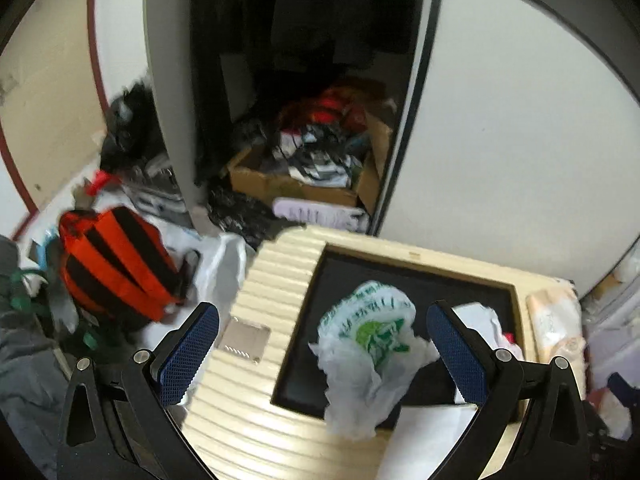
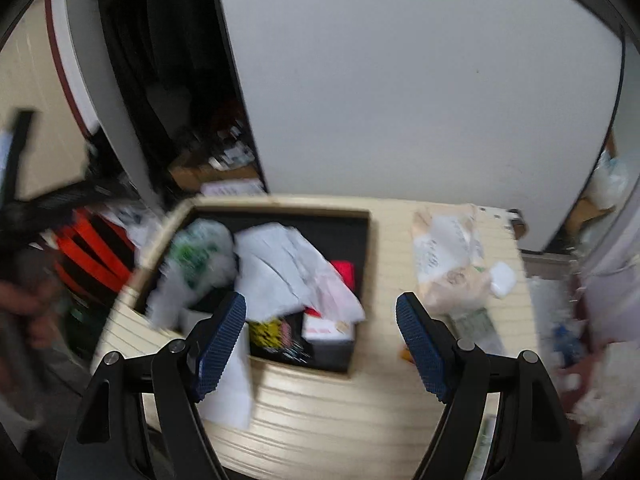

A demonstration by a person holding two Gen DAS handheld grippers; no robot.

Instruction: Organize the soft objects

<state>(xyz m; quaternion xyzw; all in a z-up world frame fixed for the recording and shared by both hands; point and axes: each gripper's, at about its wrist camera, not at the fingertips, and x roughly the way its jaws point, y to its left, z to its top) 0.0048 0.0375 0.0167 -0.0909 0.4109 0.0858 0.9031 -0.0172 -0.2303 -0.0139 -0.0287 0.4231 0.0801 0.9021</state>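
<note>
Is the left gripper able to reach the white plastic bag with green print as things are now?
Probably yes. The left gripper is open, and the white plastic bag with green print lies on top in the black box, below and between the fingers. Nothing covers it.

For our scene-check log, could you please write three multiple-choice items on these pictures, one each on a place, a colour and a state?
1. Where does the green-printed bag lie?
A. in the black box
B. on the floor
C. in the wardrobe

2. What colours has the striped bag?
A. blue and white
B. orange and black
C. all green

3. How is the right claw?
A. shut on paper
B. shut, empty
C. open, empty

Answers: 1 A, the bag sits within the box's black walls; 2 B, orange and black bands show beside the cream case; 3 C, its blue pads stand wide apart with nothing between them.
</note>
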